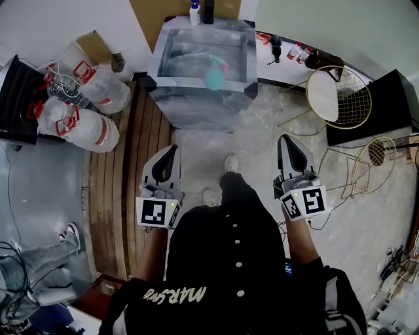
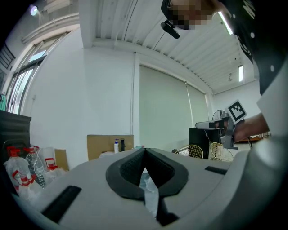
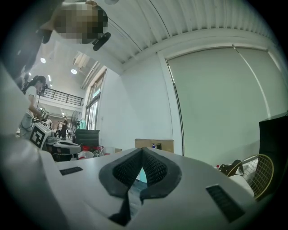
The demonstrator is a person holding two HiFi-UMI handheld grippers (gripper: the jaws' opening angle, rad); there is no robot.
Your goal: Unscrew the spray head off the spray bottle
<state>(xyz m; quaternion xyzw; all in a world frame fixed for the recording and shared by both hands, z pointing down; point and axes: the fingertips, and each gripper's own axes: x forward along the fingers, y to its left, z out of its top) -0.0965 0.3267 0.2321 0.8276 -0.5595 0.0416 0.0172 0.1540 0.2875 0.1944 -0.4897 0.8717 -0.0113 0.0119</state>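
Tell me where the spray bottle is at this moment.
In the head view, the spray bottle is at the top centre, on the grey table, toward the table's right side.

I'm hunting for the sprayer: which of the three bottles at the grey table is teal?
The spray bottle in the middle of the table; the white bottle and the dark bottle stand side by side at its far edge.

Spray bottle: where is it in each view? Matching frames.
Head view: spray bottle top centre, on the grey table.
Left gripper view: cannot tell; only a pale patch behind the shut jaws.
Right gripper view: spray bottle, a teal sliver behind the shut jaws, low centre.
Shared landmark: cardboard sheet against the wall.
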